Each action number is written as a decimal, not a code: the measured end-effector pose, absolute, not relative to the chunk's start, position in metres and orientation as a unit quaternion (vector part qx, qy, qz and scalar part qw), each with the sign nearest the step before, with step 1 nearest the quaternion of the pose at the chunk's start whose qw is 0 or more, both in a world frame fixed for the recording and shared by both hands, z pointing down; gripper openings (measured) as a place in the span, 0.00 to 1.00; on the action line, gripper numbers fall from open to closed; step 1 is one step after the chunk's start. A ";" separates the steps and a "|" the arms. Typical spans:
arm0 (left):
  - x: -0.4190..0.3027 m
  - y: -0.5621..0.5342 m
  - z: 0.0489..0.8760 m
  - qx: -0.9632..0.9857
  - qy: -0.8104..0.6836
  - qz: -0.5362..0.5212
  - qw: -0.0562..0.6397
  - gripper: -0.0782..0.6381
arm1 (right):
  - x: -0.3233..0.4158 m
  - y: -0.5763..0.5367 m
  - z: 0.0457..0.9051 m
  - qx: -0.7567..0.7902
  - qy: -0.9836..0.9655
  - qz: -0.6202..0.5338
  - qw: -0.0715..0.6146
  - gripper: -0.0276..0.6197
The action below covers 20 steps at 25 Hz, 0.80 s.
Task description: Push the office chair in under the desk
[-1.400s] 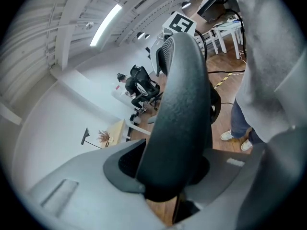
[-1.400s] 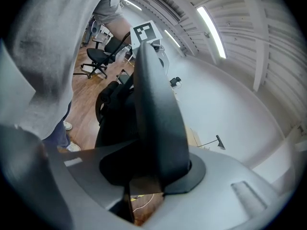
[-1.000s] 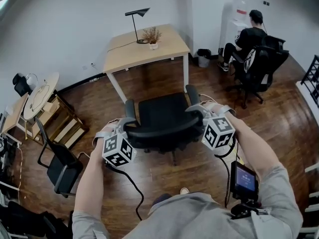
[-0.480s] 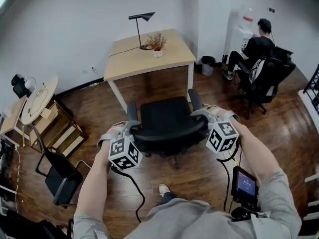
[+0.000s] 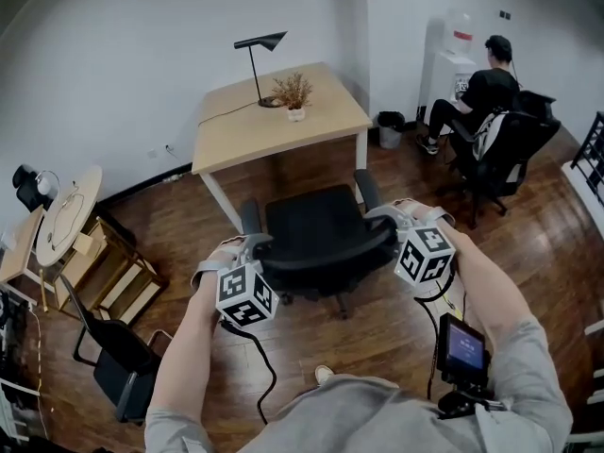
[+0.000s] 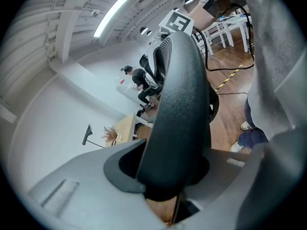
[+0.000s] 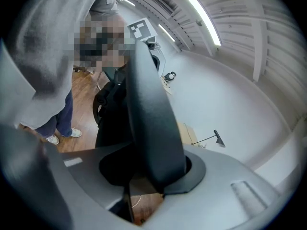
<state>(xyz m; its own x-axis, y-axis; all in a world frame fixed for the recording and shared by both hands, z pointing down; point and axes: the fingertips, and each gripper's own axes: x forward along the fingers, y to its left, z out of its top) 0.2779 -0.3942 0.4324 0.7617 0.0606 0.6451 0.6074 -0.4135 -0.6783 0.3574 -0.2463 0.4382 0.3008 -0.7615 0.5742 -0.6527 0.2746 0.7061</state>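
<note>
Both forearms are reaching forward and downward from the lower edge of the head view, sleeves grey, elbows slightly bent. The left gripper is sitting at the left end of the backrest of the office chair. The right gripper is sitting at the backrest's right end. In the left gripper view the jaws are clamping the dark, curved edge of the backrest, which is filling the gap between them. The right gripper view is showing the same hold on the opposite edge. A small screen is riding on the right forearm.

The office chair is standing at the centre of the frame on the dark wooden floor. Its seat is facing the worktop, its front edge near the worktop's near edge, not yet under it. The light wooden worktop is occupying the upper centre against a white wall and is carrying a black lamp and a small potted plant. A bin is standing to its right. In the upper right a person is sitting with their back turned. A round table is standing at the left edge, a second black chair at the lower left.
</note>
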 end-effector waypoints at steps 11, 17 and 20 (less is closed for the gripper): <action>0.331 -0.438 0.433 -0.796 -0.219 -0.267 0.498 0.28 | 0.405 -0.287 0.441 0.617 -0.579 -0.039 0.532 0.27; 0.361 -0.451 0.429 -0.794 -0.223 -0.272 0.495 0.28 | 0.435 -0.303 0.436 0.612 -0.586 -0.042 0.529 0.27; 0.376 -0.457 0.428 -0.795 -0.221 -0.277 0.493 0.28 | 0.452 -0.308 0.436 0.607 -0.591 -0.044 0.530 0.27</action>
